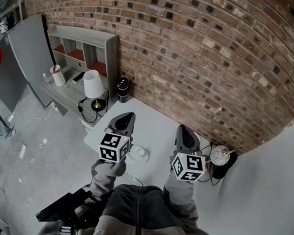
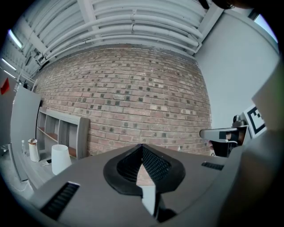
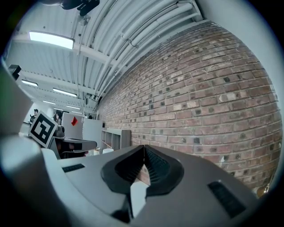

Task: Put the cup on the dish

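Note:
A white dish [image 1: 141, 155] lies on the white table [image 1: 151, 124] with a small white cup-like round sitting at its middle. The left gripper's marker cube partly hides it. Both grippers are held level above the table, one on each side of the dish and well clear of it. My left gripper [image 1: 124, 115] points at the brick wall, and in the left gripper view its jaws [image 2: 142, 147] meet with nothing between them. My right gripper [image 1: 184, 127] is likewise shut and empty, its tips [image 3: 143, 147] touching in the right gripper view.
A lamp with a white shade [image 1: 93, 84] and a black cylinder [image 1: 122, 88] stand at the table's far left. A grey shelf unit [image 1: 84, 51] stands beyond them. A round device with a cable [image 1: 220, 155] sits at the table's right edge. The brick wall [image 1: 198, 58] runs behind.

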### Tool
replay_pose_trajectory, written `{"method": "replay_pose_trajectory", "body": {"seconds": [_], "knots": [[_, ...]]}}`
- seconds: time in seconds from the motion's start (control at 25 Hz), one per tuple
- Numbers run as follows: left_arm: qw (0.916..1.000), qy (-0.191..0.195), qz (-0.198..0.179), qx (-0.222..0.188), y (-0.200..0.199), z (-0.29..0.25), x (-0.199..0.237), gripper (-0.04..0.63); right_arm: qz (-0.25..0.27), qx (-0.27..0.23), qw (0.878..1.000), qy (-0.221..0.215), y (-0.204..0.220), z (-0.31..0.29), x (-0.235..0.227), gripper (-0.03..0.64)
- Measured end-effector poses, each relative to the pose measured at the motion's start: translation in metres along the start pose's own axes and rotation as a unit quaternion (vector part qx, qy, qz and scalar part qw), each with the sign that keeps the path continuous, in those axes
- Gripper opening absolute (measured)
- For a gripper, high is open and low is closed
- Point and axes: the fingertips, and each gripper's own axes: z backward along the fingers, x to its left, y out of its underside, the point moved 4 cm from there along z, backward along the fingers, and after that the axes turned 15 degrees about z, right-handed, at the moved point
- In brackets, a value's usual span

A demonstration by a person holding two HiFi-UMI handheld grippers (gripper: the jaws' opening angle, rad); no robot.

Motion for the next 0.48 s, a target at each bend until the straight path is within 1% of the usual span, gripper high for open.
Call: {"method": "replay_pose_trajectory", "body": {"seconds": [0.48], "knots": [[0.9999,0.006,-0.008,-0.007,-0.0057,-0.0091,-0.0072,0.005,0.000,-0.011,1.000,-0.004,-0.0037,-0.0043,-0.0051,0.003]]}}
